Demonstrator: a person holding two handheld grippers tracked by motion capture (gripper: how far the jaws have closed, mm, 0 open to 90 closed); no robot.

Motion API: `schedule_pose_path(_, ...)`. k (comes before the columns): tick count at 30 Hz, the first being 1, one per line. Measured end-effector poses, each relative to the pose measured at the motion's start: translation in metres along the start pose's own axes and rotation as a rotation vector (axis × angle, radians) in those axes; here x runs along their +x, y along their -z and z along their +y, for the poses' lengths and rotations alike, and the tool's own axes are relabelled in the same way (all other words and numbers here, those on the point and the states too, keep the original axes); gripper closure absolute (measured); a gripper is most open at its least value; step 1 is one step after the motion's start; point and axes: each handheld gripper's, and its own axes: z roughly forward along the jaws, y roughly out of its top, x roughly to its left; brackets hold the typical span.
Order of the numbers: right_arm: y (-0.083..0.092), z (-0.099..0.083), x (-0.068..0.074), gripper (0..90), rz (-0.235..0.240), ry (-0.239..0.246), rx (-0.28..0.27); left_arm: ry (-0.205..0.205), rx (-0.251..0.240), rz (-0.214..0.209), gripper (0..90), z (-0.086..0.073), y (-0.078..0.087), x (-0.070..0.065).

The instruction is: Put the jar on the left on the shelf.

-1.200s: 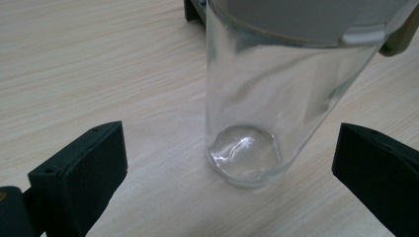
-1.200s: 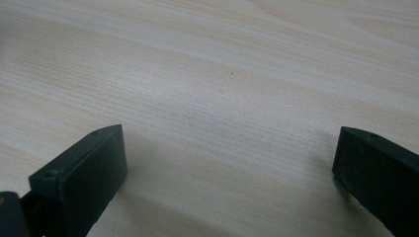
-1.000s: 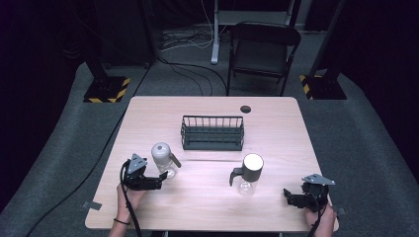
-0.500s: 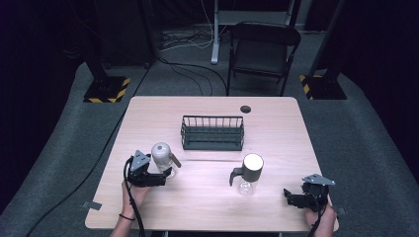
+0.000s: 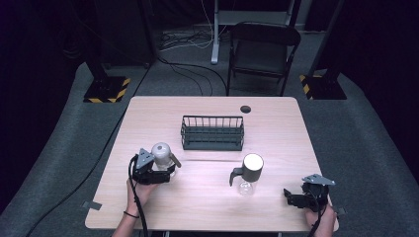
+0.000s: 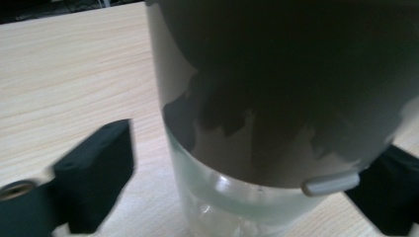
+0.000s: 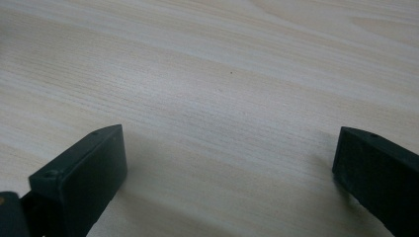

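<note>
A glass bottle (image 5: 161,152) with a grey cap stands at the table's left, and my left gripper (image 5: 167,167) reaches round its lower part. In the left gripper view the bottle (image 6: 276,98) sits between the jaws of my left gripper (image 6: 247,192). They have just been closing: the left finger (image 6: 99,173) still stands a little off the glass, while the right one lies against its edge. A second glass jar (image 5: 251,170) with a white lid and a black handle stands right of centre. My right gripper (image 5: 291,196) rests open near the front right corner, nothing between its jaws (image 7: 227,168).
A black wire rack (image 5: 212,132) stands in the middle of the wooden table (image 5: 276,123), with a dark round hole (image 5: 245,109) behind it. A folding chair (image 5: 264,49) and stand bases sit on the floor beyond the far edge.
My left gripper has moved forward and a little right to the grey-capped bottle, so its jaws now flank it. The right gripper and the other jar have stayed put.
</note>
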Motion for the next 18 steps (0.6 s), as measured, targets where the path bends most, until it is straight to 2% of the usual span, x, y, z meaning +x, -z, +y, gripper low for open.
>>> schedule_pose_path(2, 0.0000, 0.0000, 0.0000, 0.0, 0.000, 0.000, 0.000, 0.008, -0.023, -0.028, 18.4, -0.0010, -0.0003, -0.0008)
schedule_pose_path(6, 0.0000, 0.0000, 0.0000, 0.0, 0.000, 0.000, 0.000, -0.013, -0.027, -0.026, 29.6, -0.0012, -0.0043, -0.0032)
schedule_pose_path(12, -0.0010, 0.0010, 0.0010, 0.0, -0.001, -0.002, -0.001, -0.023, -0.047, -0.022, 30.6, -0.0029, -0.0050, -0.0045)
schedule_pose_path(18, -0.0022, 0.0022, 0.0020, 0.0, -0.001, 0.000, 0.000, -0.037, -0.035, -0.017, 30.8, -0.0020, -0.0036, -0.0072)
